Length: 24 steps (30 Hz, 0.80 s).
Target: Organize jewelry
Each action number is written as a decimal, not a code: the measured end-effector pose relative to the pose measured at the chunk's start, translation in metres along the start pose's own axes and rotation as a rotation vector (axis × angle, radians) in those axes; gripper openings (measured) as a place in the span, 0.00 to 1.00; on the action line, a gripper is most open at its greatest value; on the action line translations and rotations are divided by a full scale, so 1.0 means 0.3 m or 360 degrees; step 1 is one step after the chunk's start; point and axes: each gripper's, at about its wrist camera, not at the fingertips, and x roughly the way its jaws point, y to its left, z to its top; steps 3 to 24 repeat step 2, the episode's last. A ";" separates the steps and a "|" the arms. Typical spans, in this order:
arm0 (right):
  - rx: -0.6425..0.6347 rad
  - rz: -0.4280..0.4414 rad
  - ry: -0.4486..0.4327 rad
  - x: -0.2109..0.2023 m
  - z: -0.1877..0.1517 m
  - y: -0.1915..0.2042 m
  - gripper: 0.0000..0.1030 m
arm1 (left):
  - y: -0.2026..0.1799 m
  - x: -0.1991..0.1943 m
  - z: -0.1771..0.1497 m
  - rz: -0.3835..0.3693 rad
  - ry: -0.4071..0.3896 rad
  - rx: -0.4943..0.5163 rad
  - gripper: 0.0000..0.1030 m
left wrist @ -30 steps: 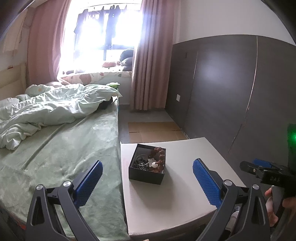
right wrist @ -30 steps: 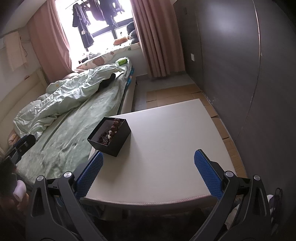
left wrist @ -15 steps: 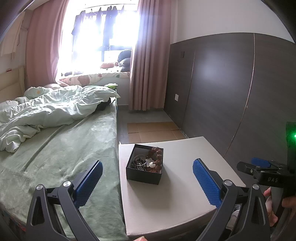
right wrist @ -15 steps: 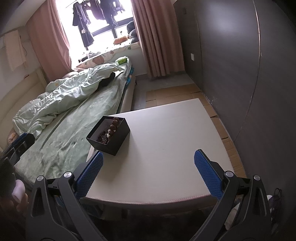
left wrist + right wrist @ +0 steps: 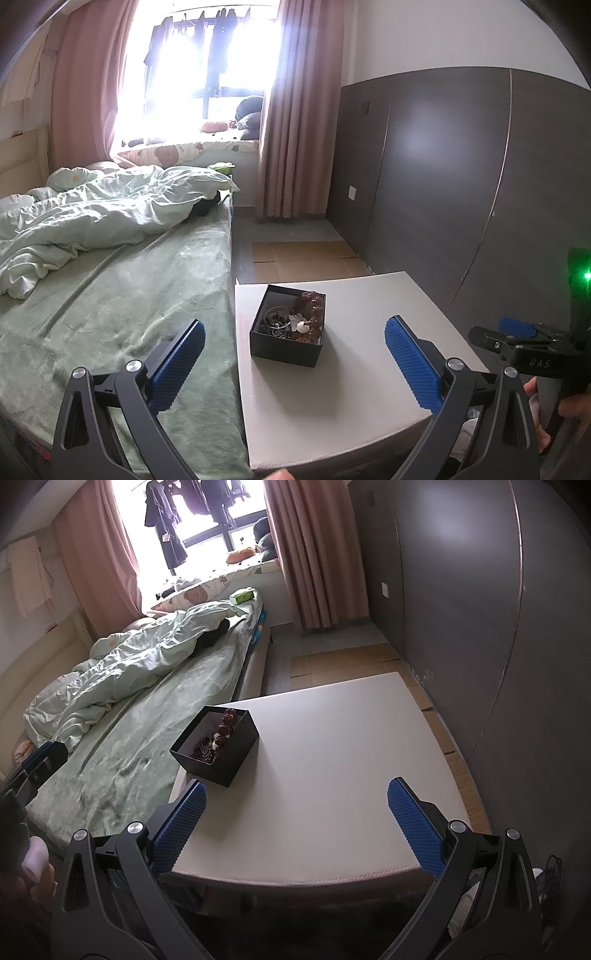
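A small black box (image 5: 284, 349) stands on the white table (image 5: 354, 380), near its left edge by the bed. Inside it lies a jumble of jewelry (image 5: 295, 320): brown beads, metal rings and a white piece. In the right wrist view the same box (image 5: 218, 753) shows the beaded jewelry (image 5: 218, 734) along its right wall. My left gripper (image 5: 293, 363) is open, held short of the box with nothing between its blue pads. My right gripper (image 5: 295, 821) is open too, over the table's near edge, the box off to its left.
A bed (image 5: 110, 295) with a green sheet and a crumpled duvet (image 5: 92, 218) runs along the table's left side. A dark panelled wall (image 5: 461, 184) stands to the right. Flattened cardboard (image 5: 306, 258) lies on the floor beyond the table.
The left wrist view has drifted slightly, so the box sits a little more to the left and nearer. The right wrist view is almost unchanged. Both grippers stayed open.
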 end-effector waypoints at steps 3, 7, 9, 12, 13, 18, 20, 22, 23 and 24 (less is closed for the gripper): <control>0.0001 -0.0001 0.0002 0.003 0.001 0.005 0.95 | 0.002 0.001 0.000 0.0000 0.0000 -0.0002 0.92; 0.0001 -0.0001 0.0002 0.003 0.001 0.005 0.95 | 0.002 0.001 0.000 0.0000 0.0000 -0.0002 0.92; 0.0001 -0.0001 0.0002 0.003 0.001 0.005 0.95 | 0.002 0.001 0.000 0.0000 0.0000 -0.0002 0.92; 0.0001 -0.0001 0.0002 0.003 0.001 0.005 0.95 | 0.002 0.001 0.000 0.0000 0.0000 -0.0002 0.92; 0.0001 -0.0001 0.0002 0.003 0.001 0.005 0.95 | 0.002 0.001 0.000 0.0000 0.0000 -0.0002 0.92; 0.0001 -0.0001 0.0002 0.003 0.001 0.005 0.95 | 0.002 0.001 0.000 0.0000 0.0000 -0.0002 0.92; 0.0001 -0.0001 0.0002 0.003 0.001 0.005 0.95 | 0.002 0.001 0.000 0.0000 0.0000 -0.0002 0.92; 0.0001 -0.0001 0.0002 0.003 0.001 0.005 0.95 | 0.002 0.001 0.000 0.0000 0.0000 -0.0002 0.92; 0.0001 -0.0001 0.0002 0.003 0.001 0.005 0.95 | 0.002 0.001 0.000 0.0000 0.0000 -0.0002 0.92; 0.0001 -0.0001 0.0002 0.003 0.001 0.005 0.95 | 0.002 0.001 0.000 0.0000 0.0000 -0.0002 0.92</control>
